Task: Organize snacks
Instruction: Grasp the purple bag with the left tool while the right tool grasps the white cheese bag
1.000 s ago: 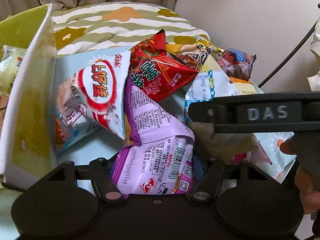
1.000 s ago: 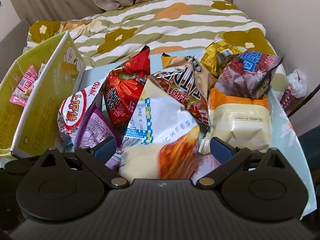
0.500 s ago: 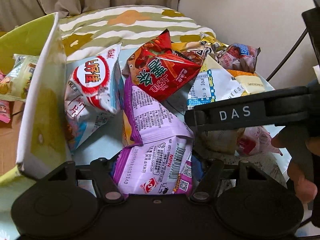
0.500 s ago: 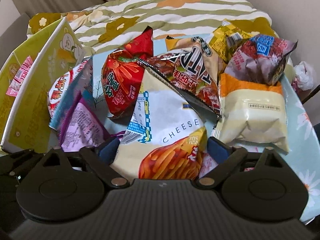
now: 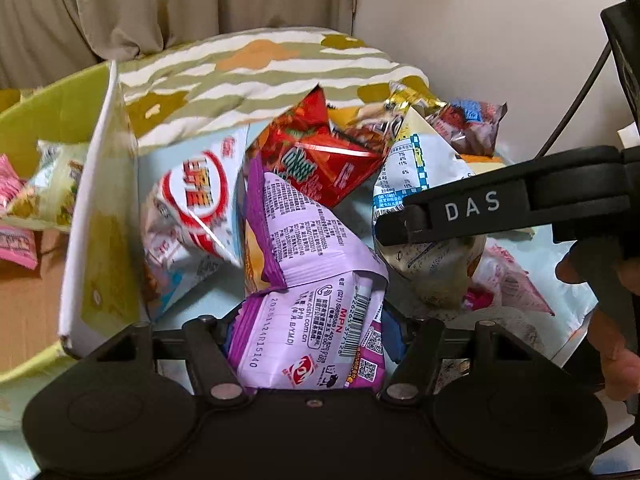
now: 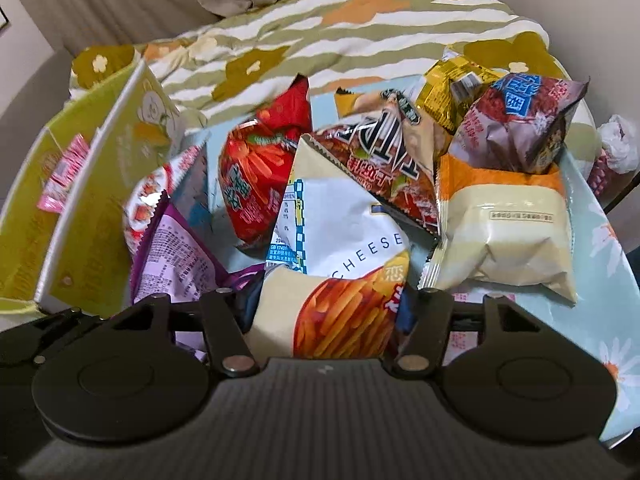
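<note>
Gripping the purple snack bag [image 5: 312, 320] in our left jaws while our right jaws close on the cheese-stick bag [image 6: 340, 280]; thin, slippery edges may slip free.

Matte black left gripper [image 5: 310, 332], blue-padded fingers [image 5: 394, 336], silver pivot screws.

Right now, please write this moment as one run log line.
left gripper: closing on purple bag | right gripper: closing on cheese bag
</note>
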The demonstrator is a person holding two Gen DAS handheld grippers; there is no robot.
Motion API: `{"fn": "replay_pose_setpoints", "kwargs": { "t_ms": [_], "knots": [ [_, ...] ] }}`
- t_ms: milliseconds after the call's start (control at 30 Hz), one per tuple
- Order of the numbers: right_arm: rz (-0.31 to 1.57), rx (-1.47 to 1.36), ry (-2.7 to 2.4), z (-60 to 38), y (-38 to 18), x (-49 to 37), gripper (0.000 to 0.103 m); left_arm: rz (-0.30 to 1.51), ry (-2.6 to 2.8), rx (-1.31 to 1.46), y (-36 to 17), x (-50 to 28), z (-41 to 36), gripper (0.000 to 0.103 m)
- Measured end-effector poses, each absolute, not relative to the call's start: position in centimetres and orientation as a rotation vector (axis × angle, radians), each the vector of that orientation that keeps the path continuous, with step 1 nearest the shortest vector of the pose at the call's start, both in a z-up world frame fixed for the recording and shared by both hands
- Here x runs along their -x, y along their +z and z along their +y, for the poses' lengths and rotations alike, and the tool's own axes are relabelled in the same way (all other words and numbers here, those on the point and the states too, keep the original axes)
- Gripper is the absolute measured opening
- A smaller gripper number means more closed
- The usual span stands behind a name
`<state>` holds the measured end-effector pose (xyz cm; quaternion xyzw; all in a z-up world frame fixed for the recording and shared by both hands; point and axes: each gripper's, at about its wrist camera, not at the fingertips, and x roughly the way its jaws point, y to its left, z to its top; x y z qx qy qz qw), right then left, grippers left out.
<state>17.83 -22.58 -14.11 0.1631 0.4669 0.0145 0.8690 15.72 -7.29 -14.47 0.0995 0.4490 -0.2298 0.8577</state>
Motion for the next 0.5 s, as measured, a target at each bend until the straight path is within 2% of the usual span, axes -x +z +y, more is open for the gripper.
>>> {"fn": "replay_pose_setpoints", "kwargs": {
  "t_ms": [500],
  "knots": [
    [0.843, -0.359, 0.119, -24.2, -7.1, -15.3, 0.074, 0.805, -0.419, -0.194, -8.3, -13.4, -7.6, 0.068]
  ]
}}
